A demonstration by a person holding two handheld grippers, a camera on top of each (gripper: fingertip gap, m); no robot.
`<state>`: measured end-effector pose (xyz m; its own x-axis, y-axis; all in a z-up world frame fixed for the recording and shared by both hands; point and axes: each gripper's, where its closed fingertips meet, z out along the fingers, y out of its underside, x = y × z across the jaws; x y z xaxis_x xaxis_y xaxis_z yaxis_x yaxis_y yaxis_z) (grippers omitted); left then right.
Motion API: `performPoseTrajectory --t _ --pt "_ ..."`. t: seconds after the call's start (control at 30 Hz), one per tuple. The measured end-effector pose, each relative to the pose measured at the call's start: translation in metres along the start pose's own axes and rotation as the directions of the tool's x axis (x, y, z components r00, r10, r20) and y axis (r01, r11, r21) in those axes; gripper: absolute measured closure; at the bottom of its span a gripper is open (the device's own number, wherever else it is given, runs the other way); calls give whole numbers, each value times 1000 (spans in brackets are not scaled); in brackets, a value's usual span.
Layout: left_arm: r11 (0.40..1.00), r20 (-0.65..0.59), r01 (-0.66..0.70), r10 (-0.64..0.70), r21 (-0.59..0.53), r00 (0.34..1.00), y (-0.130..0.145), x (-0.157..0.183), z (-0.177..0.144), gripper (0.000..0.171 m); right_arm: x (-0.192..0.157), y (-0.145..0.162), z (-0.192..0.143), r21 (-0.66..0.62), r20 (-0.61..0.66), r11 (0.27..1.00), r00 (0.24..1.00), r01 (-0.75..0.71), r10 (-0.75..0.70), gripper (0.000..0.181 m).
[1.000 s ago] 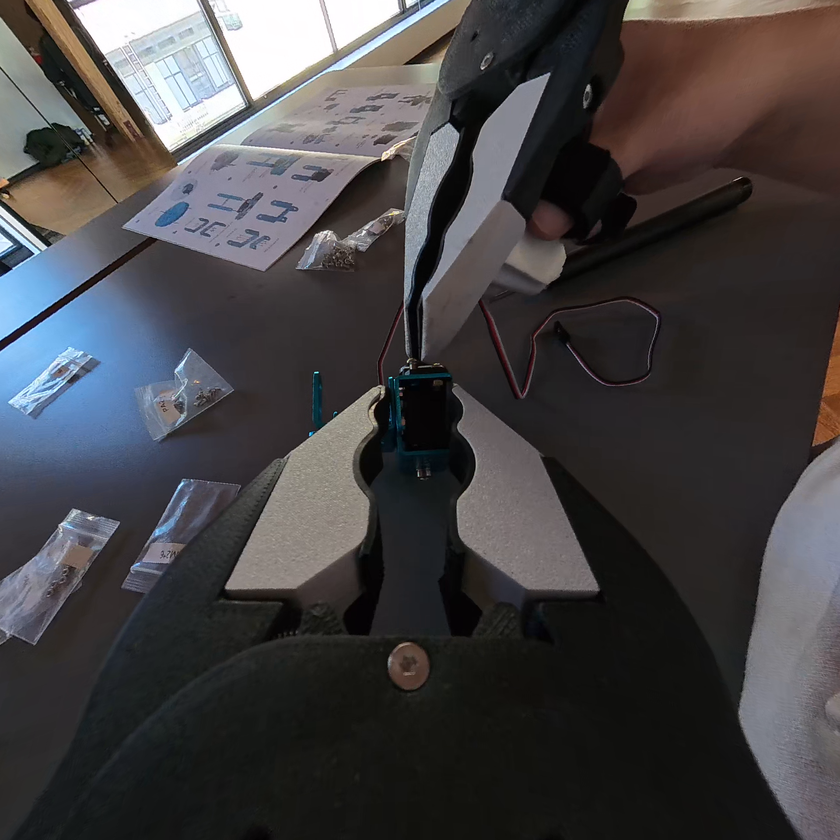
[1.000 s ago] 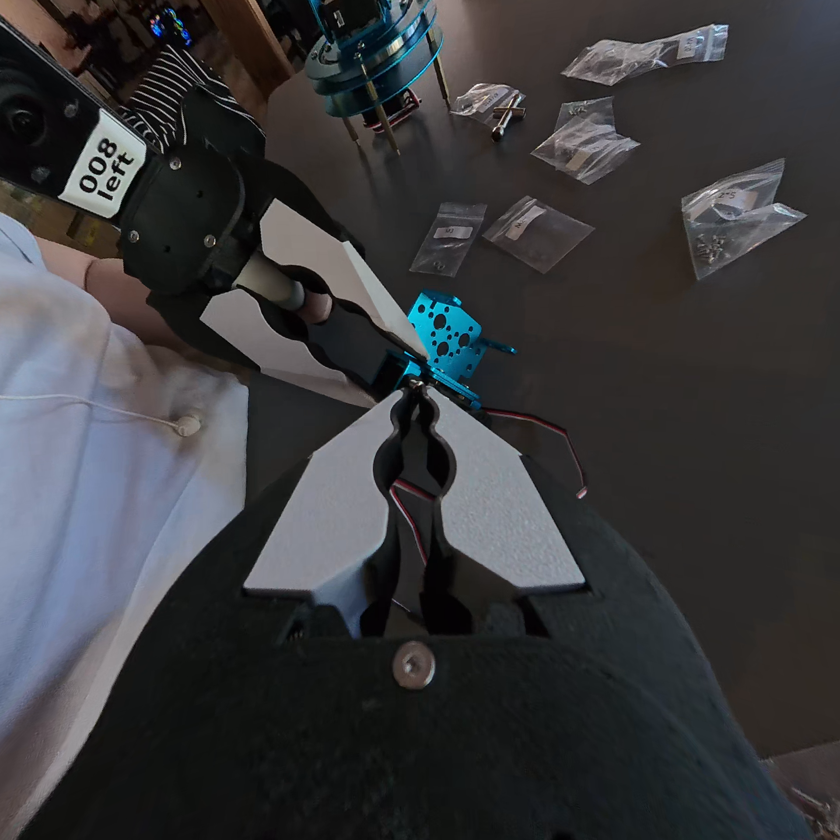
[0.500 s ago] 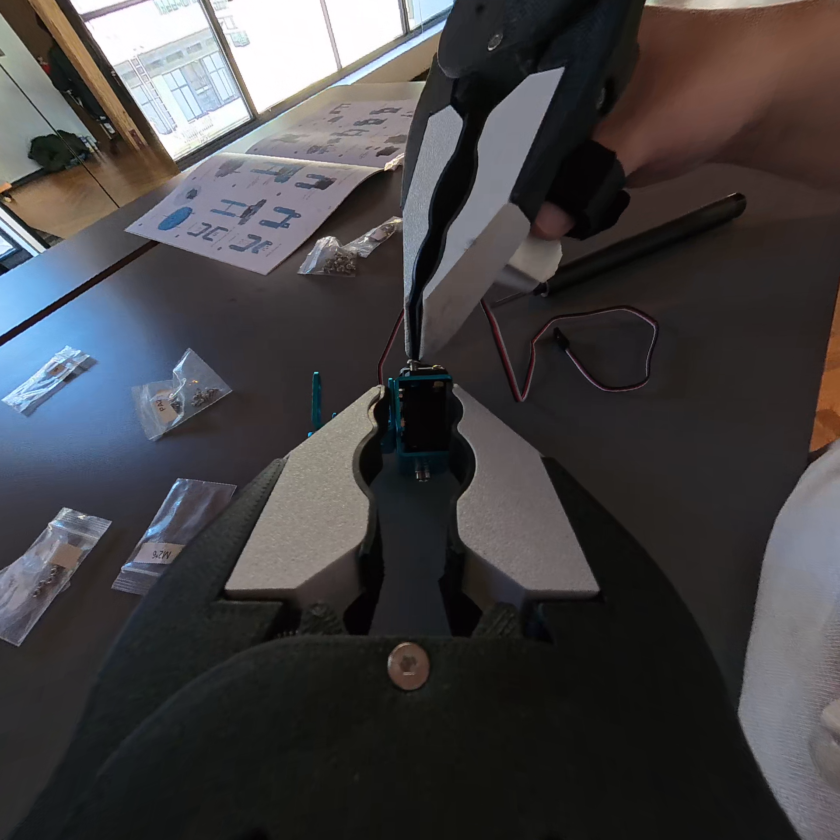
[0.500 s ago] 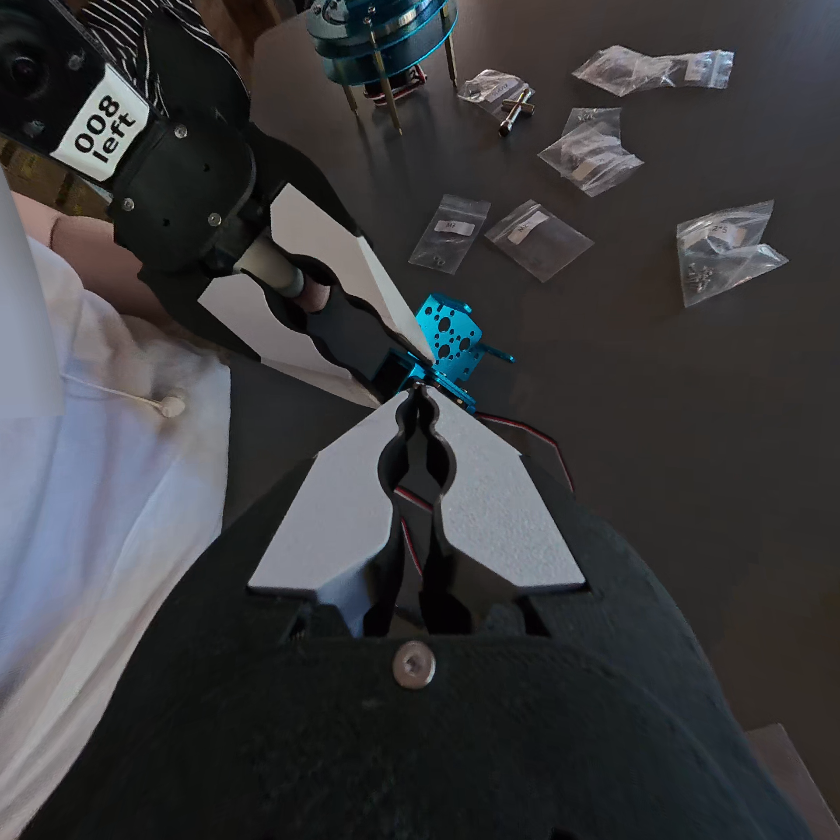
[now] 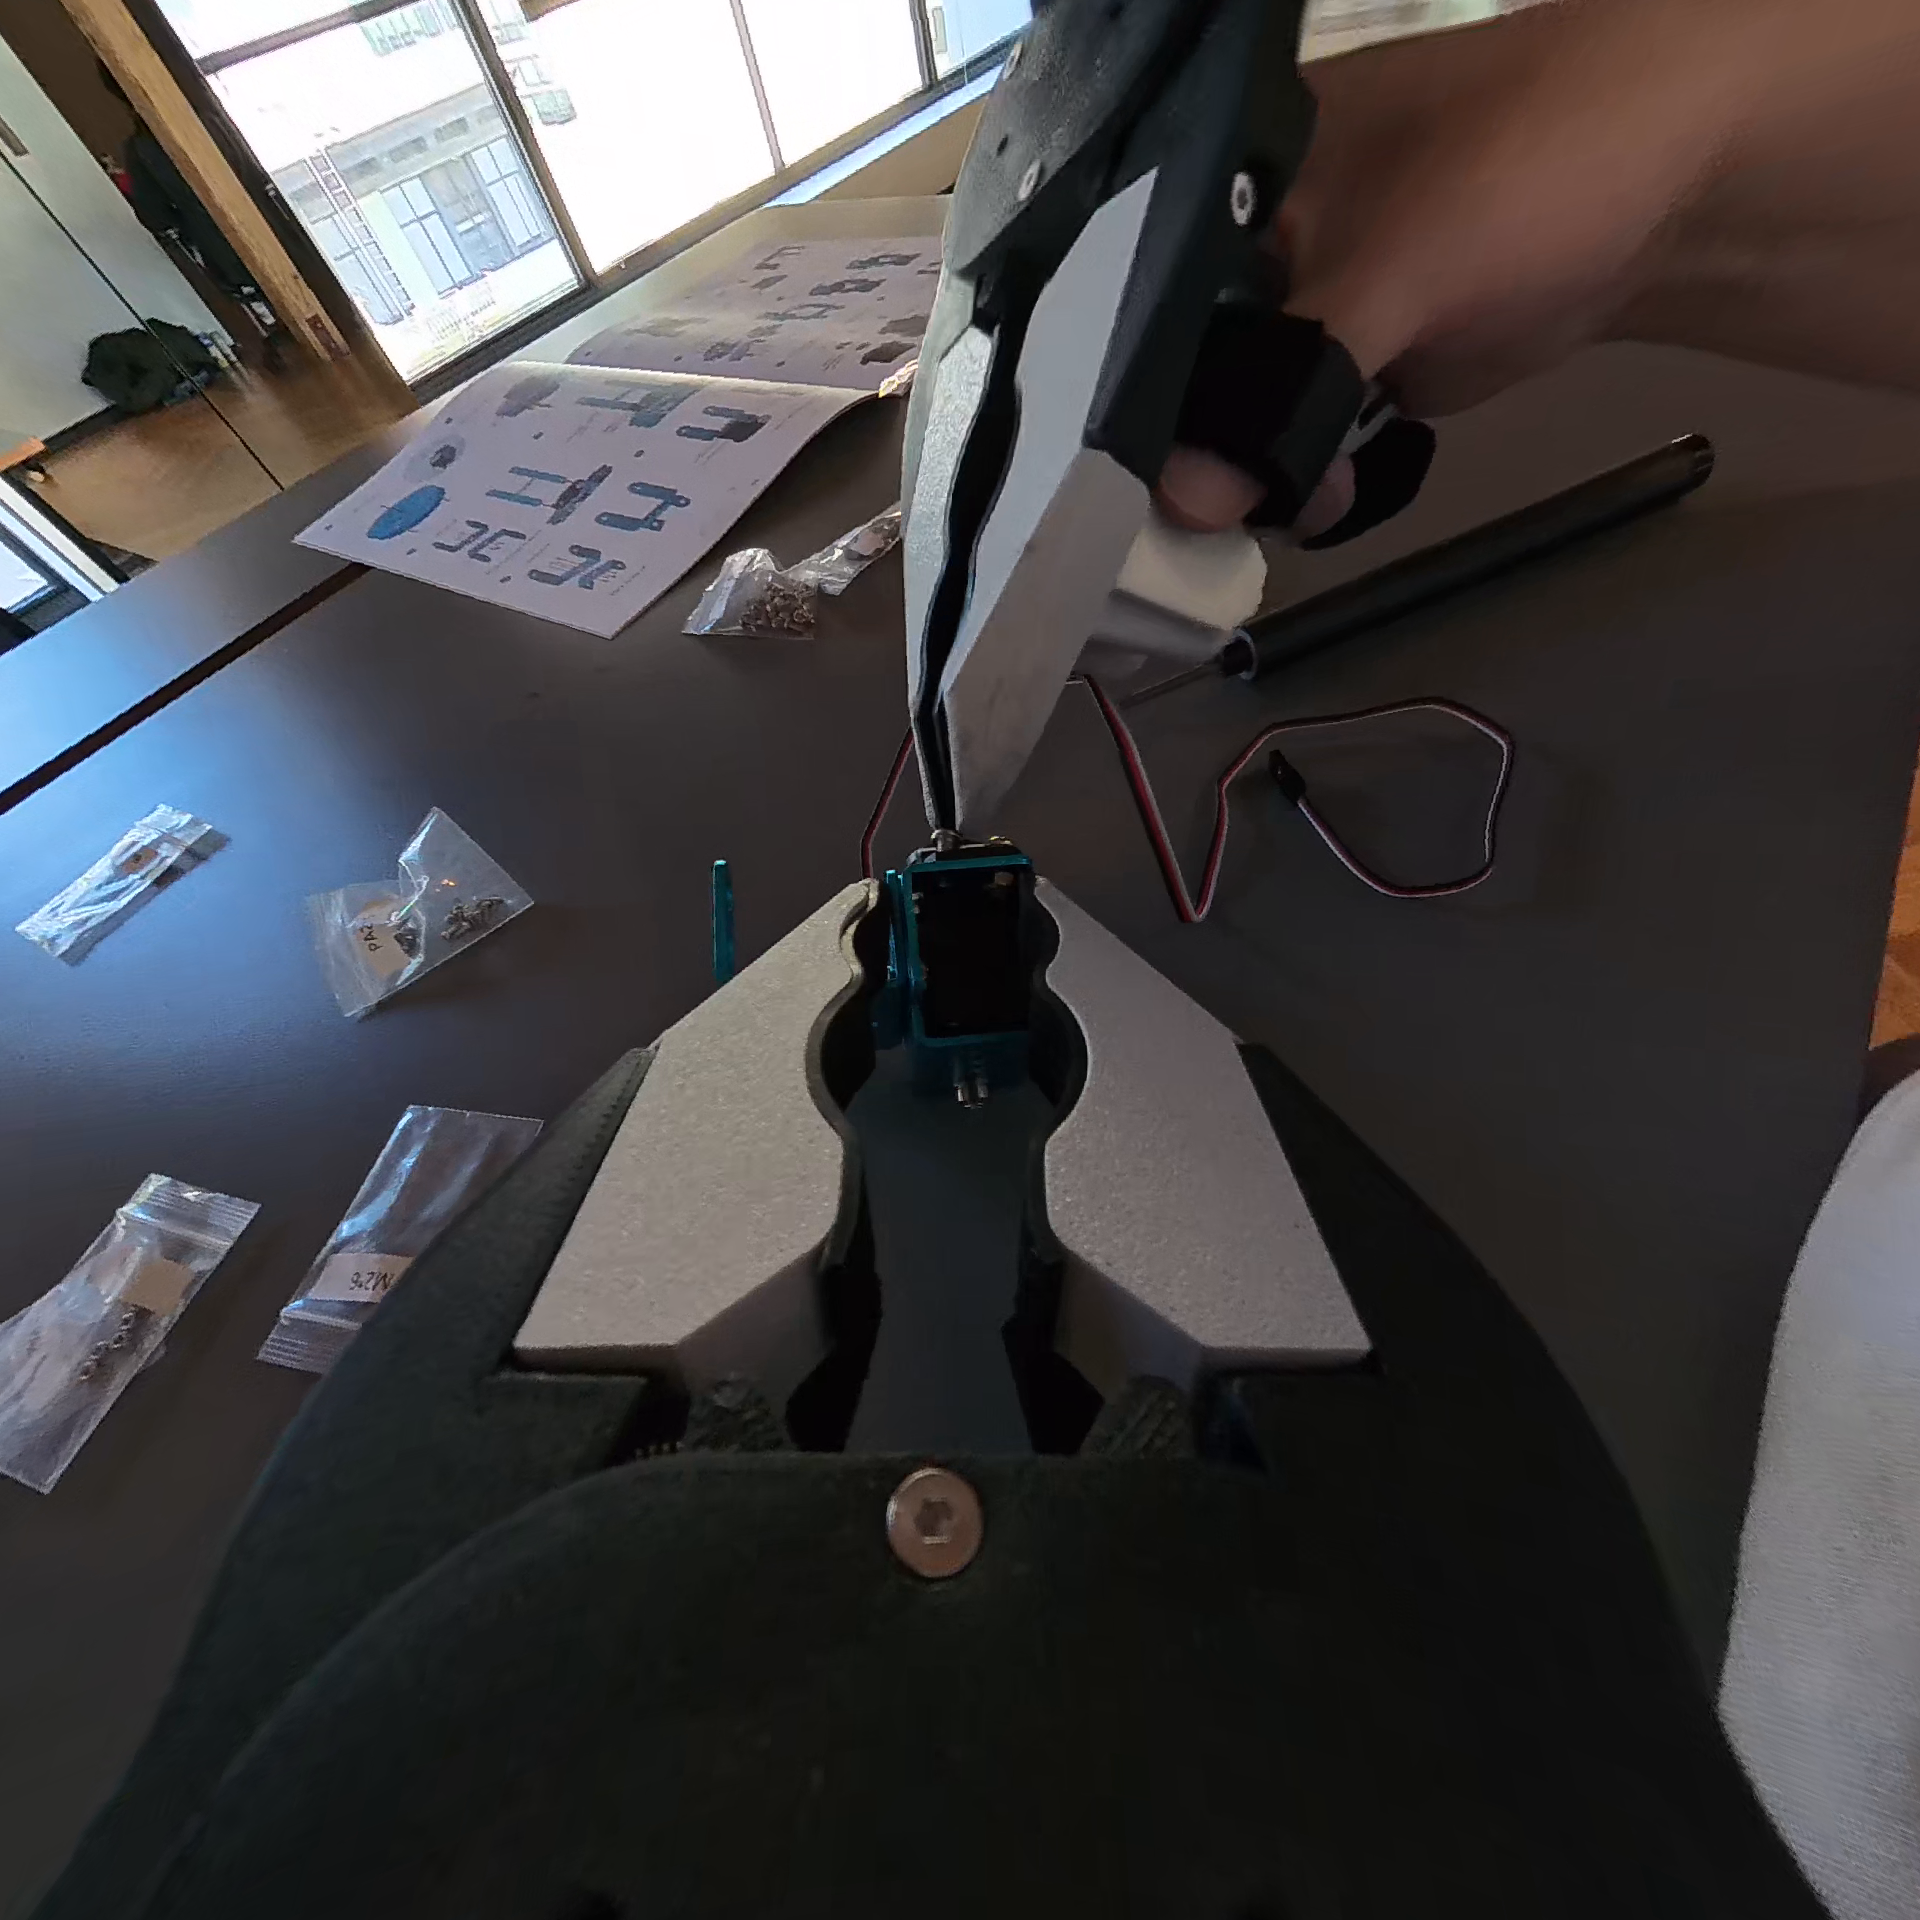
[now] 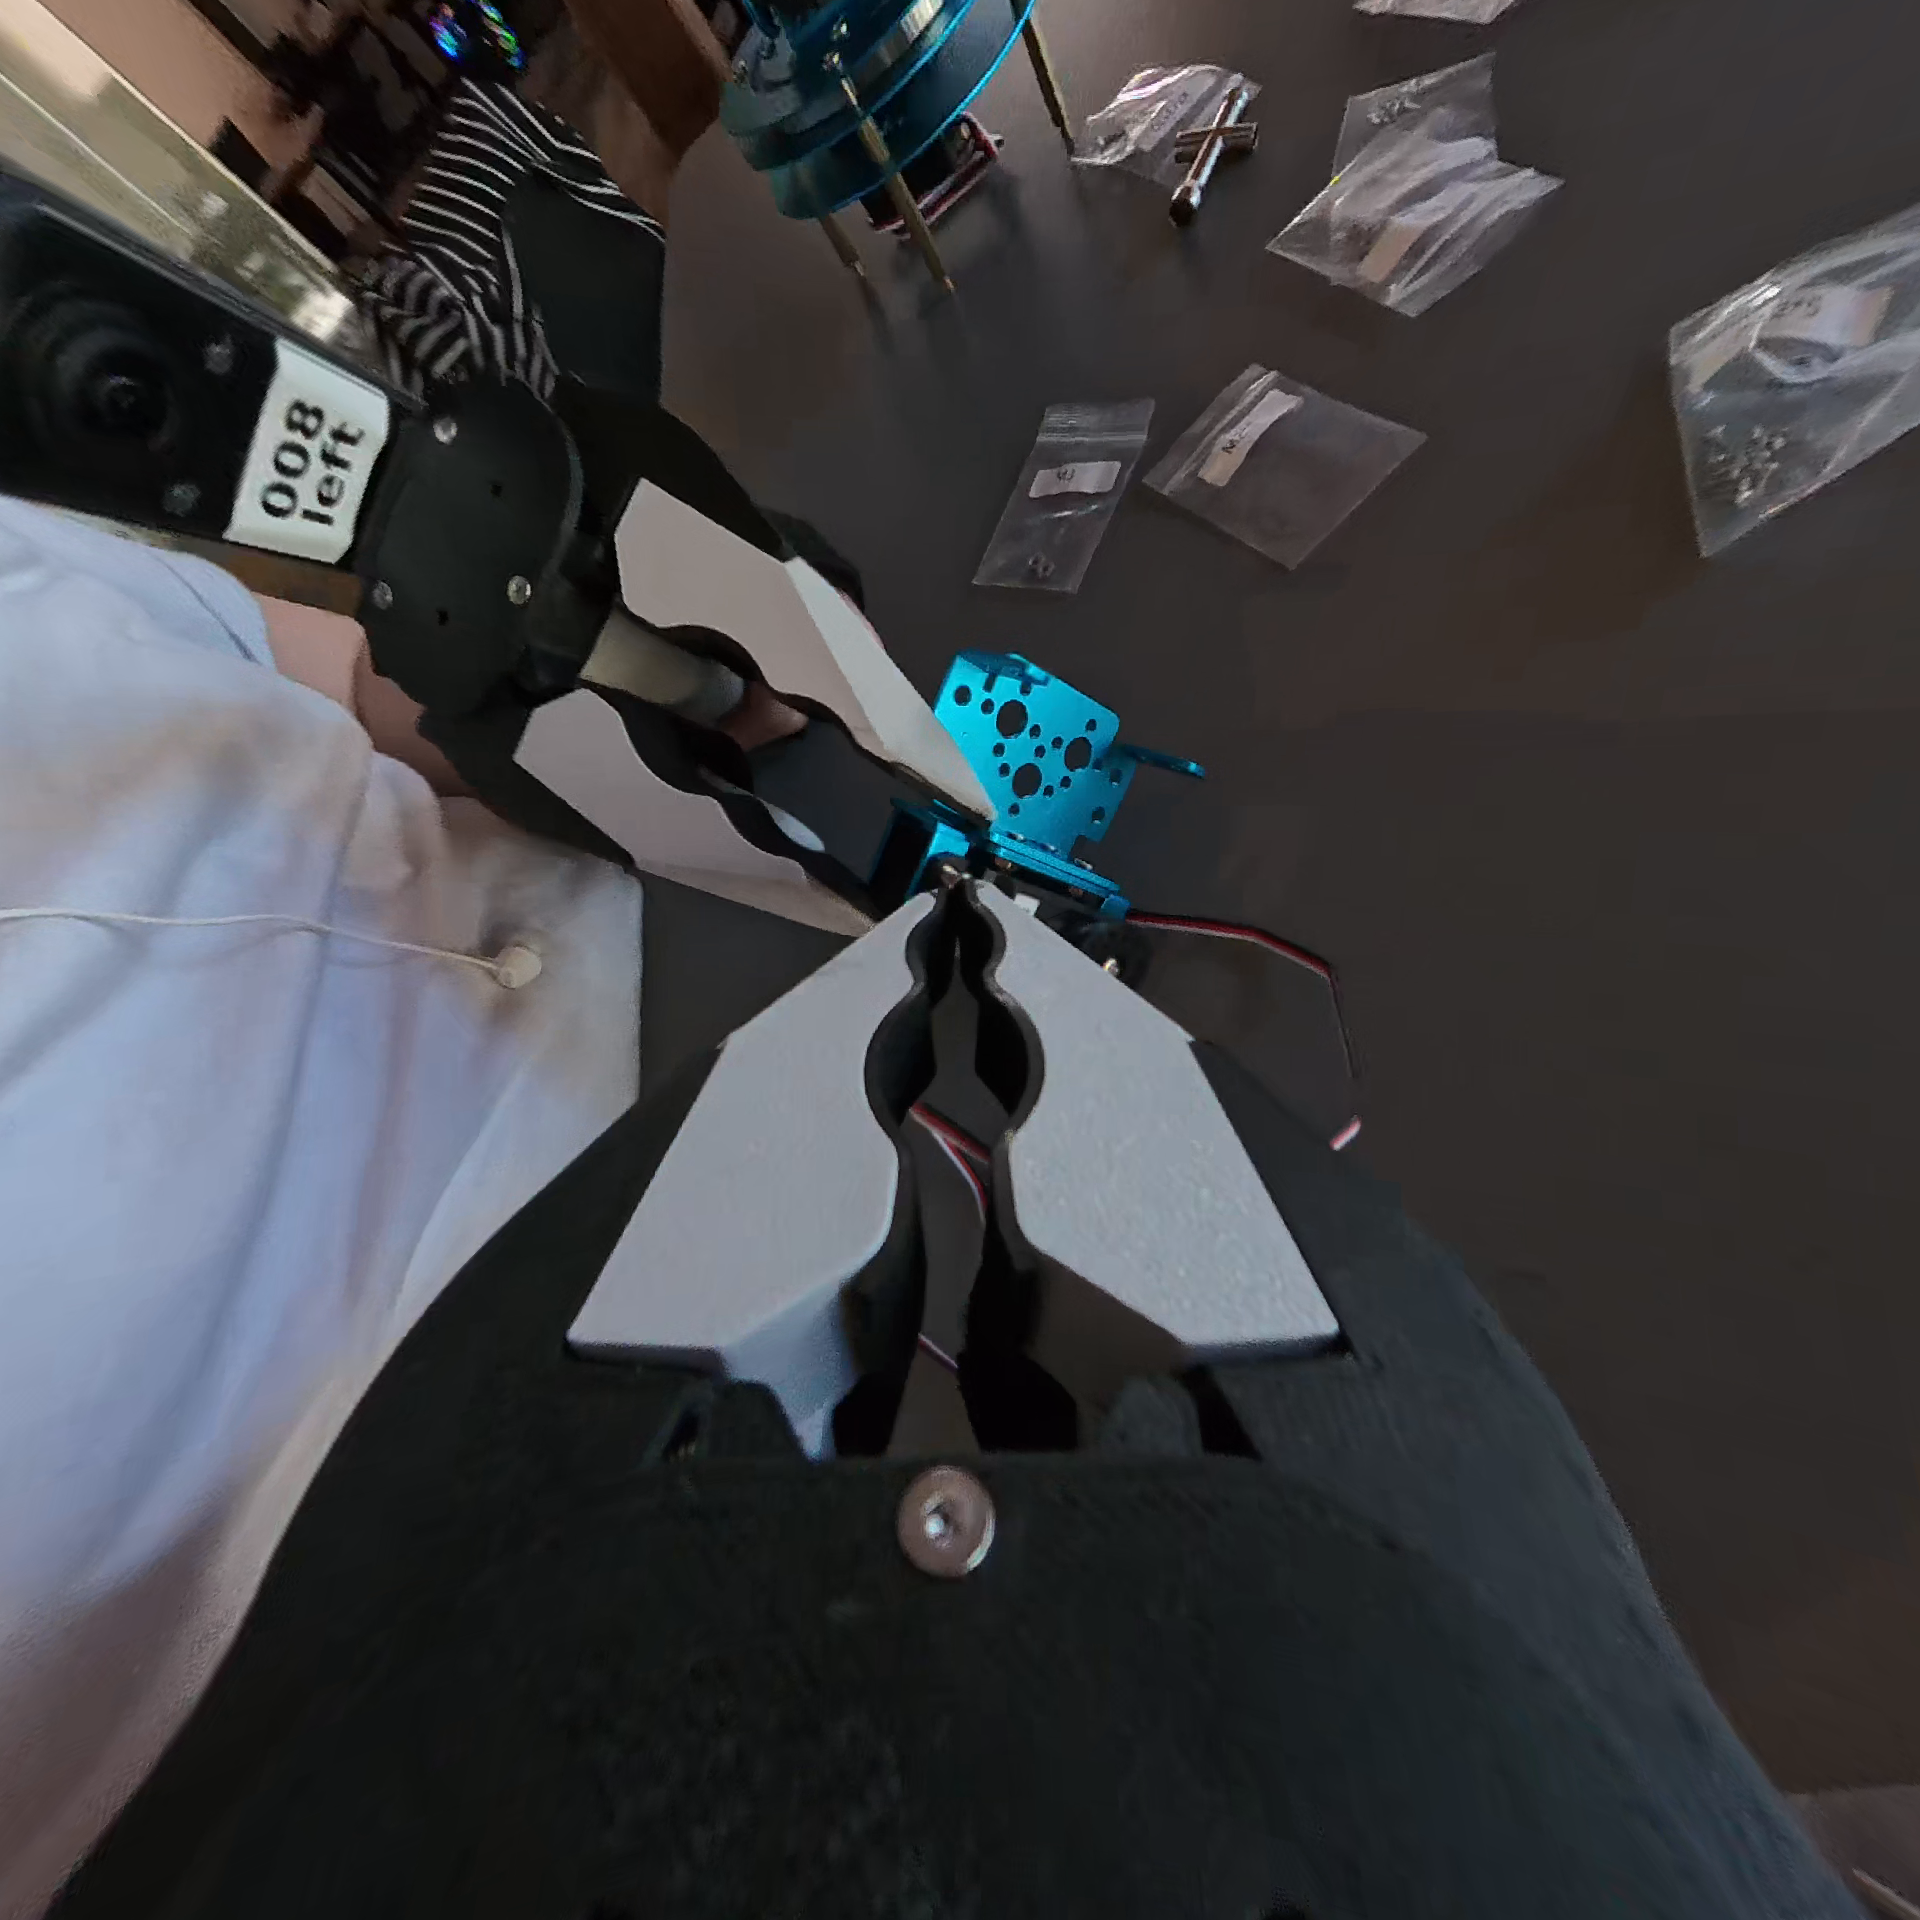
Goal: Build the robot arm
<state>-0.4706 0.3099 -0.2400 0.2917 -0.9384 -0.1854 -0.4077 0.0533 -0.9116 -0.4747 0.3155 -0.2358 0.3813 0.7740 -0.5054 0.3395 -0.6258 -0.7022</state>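
My left gripper (image 5: 956, 904) is shut on a blue metal bracket with a black servo (image 5: 971, 966) in it and holds it just above the dark table. In the right wrist view the left gripper (image 6: 920, 862) clamps the perforated blue bracket (image 6: 1023, 748) from the left. My right gripper (image 6: 961, 894) is shut, its tips pinching a small screw (image 6: 956, 878) at the bracket's top edge. It comes down from above in the left wrist view (image 5: 940, 821). The servo's red, white and black cable (image 5: 1351, 873) lies looped on the table.
An open instruction booklet (image 5: 623, 468) and a black screwdriver (image 5: 1455, 561) lie beyond the bracket. Several small plastic bags of hardware (image 5: 416, 914) are scattered to the left. A round blue base on standoffs (image 6: 862, 104) and a cross wrench (image 6: 1210, 140) sit farther off.
Both grippers keep their hold. The right gripper has tilted a little about its tip on the bracket, and the bracket has barely moved.
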Motion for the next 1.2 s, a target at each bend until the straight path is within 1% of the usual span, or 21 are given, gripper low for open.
performPoseTrajectory --t 0.13,0.23,0.3,0.4,0.47,0.6,0.67,0.73,0.87,0.97,1.07,1.13,1.17,1.2 --pt "1000 -4 11 -11 2 1000 0 -1 0 147 0 -1 1 -5 36 1000 999 -28 28 181" --pt "1000 -9 19 -18 4 1000 0 -1 0 147 -1 -2 1 2 34 1000 999 -16 16 181" --pt "1000 -9 12 -12 4 1000 0 0 0 147 -1 -2 1 -1 26 999 999 32 -32 181" --pt "1000 -4 2 -2 3 1000 0 0 1 147 -1 -1 0 -35 22 988 988 152 -151 181" --pt "1000 -8 0 0 4 1000 0 0 1 147 -1 0 0 -67 71 988 988 140 -136 181" --pt "1000 -15 7 -7 5 1000 0 0 1 147 -2 0 1 -122 115 973 976 199 -185 181" --pt "1000 -19 16 -16 5 1000 0 0 0 147 -2 -1 2 -114 140 972 972 204 -188 181" --pt "1000 -17 17 -17 3 1000 0 -1 0 147 -2 -2 2 -92 141 983 979 161 -147 181" --pt "1000 -13 8 -8 3 1000 0 0 1 147 -1 -1 1 -20 37 984 984 176 -175 181" --pt "1000 -22 16 -16 3 1000 0 0 1 147 -2 -1 2 -10 27 977 977 211 -211 181" --pt "1000 -29 2 -2 6 1000 0 1 0 147 -3 0 1 -38 60 946 946 321 -318 181" --pt "1000 -39 9 -9 6 999 0 2 0 147 -3 0 2 -58 94 931 930 361 -355 181" --pt "1000 -40 16 -15 5 999 1 1 0 147 -3 0 2 -73 111 938 937 339 -330 181" --pt "1000 -42 18 -17 5 999 1 1 0 147 -3 -1 2 -93 123 954 954 286 -274 181"
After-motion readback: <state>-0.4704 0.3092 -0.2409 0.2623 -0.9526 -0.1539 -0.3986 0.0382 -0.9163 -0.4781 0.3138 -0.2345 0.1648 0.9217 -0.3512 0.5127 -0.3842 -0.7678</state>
